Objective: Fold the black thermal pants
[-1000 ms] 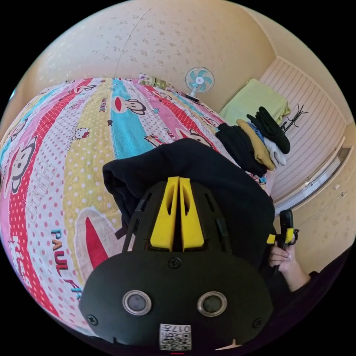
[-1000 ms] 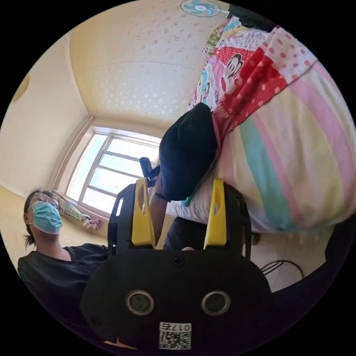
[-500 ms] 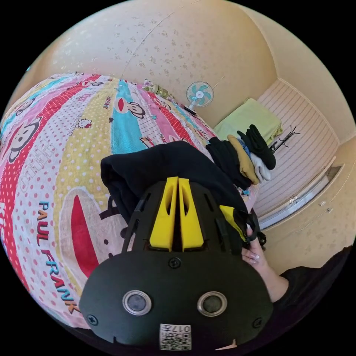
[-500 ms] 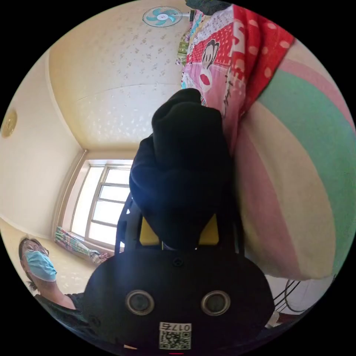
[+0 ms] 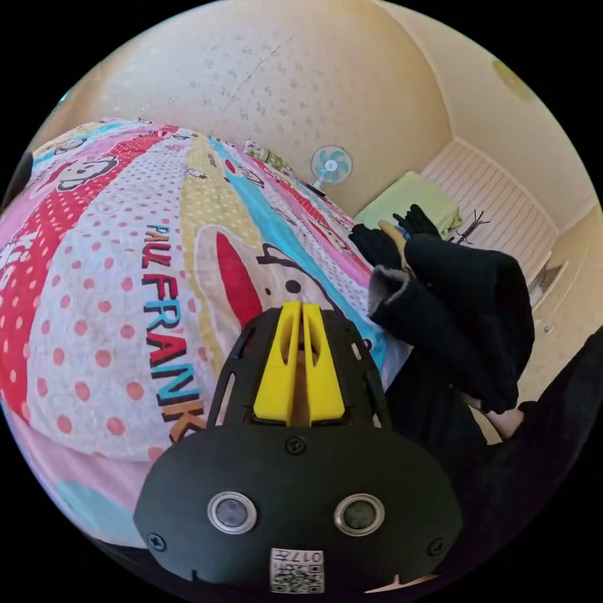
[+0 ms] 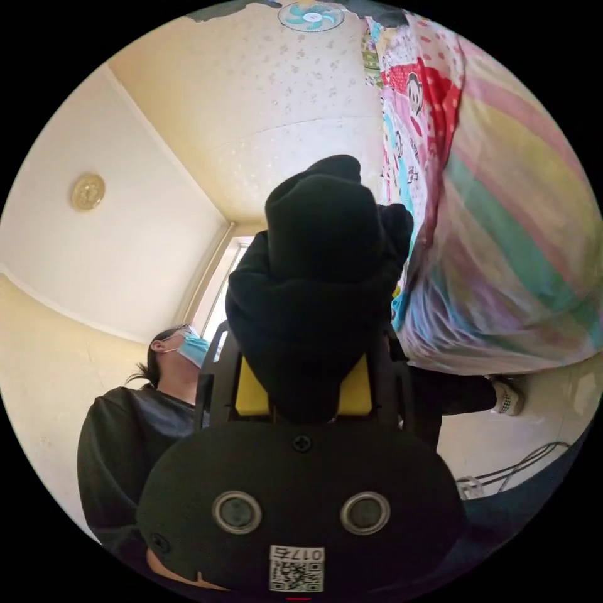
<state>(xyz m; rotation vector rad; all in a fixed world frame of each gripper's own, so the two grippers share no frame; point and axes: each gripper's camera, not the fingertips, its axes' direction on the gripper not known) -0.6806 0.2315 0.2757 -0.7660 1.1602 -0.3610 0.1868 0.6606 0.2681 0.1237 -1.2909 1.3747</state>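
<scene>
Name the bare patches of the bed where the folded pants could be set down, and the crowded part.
Free: the bedspread ahead of the shut left gripper, up to the fan. Crowded: the far corner with the clothes pile, beside the pants.

The black thermal pants (image 6: 314, 276) are seen bunched into a thick, rounded bundle, held up off the bed (image 5: 125, 251) beside its edge, with a paler inner lining exposed at one folded end in the left gripper view.

Bedsheet (image 5: 113, 264) print — "PAUL FRANK" — in multicoloured capitals.
</scene>
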